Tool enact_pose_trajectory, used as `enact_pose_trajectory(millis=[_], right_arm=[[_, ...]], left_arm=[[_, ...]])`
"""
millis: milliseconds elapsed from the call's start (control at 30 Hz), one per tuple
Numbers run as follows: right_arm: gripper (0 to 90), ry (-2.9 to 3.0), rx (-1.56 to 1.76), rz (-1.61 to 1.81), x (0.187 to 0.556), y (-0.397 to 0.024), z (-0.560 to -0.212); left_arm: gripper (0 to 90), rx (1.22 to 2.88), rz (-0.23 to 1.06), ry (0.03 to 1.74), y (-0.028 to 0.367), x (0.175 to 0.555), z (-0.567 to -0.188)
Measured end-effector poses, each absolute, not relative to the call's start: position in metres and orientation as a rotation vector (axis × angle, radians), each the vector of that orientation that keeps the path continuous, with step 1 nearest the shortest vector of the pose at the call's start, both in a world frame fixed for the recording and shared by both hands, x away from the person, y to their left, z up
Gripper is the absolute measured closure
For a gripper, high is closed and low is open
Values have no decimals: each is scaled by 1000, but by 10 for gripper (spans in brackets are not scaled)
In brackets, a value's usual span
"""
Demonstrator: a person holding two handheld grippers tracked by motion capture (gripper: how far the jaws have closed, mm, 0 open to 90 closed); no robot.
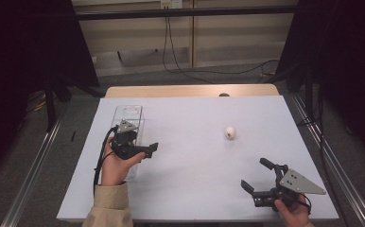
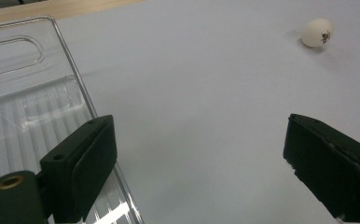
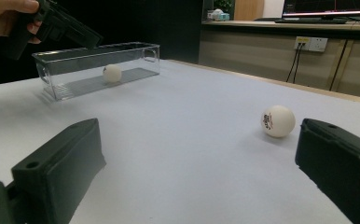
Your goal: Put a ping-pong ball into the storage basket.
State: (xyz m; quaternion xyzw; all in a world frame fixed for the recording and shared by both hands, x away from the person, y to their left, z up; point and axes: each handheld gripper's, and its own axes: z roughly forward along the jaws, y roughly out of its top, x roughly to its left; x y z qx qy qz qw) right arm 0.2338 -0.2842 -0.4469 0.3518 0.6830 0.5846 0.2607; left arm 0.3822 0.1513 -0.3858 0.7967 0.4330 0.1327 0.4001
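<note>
Two white balls, one clear box, both tools standing empty over the bench.

The left tool (image 1: 140,150) hangs over the near end of the clear plastic box (image 1: 132,113) at the left of the pale bench (image 1: 195,179), its jaws spread wide with nothing between them. One white ball (image 3: 112,73) lies inside the box, resting on its ribbed floor. A second white ball with a dark printed mark (image 1: 230,132) sits out in the open, well apart from the box, right of centre. The right tool (image 1: 258,177) is held low near the front right corner, jaws likewise wide apart and gripping nothing, aimed toward that loose ball.
</note>
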Motion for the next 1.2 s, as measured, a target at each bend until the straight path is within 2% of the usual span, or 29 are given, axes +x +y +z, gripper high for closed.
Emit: enact_pose_trajectory(millis=[1200], right_arm=[[2,1847,959,1580,233,-285,-447]], left_arm=[[93,2028,310,1019,130,381,-386]])
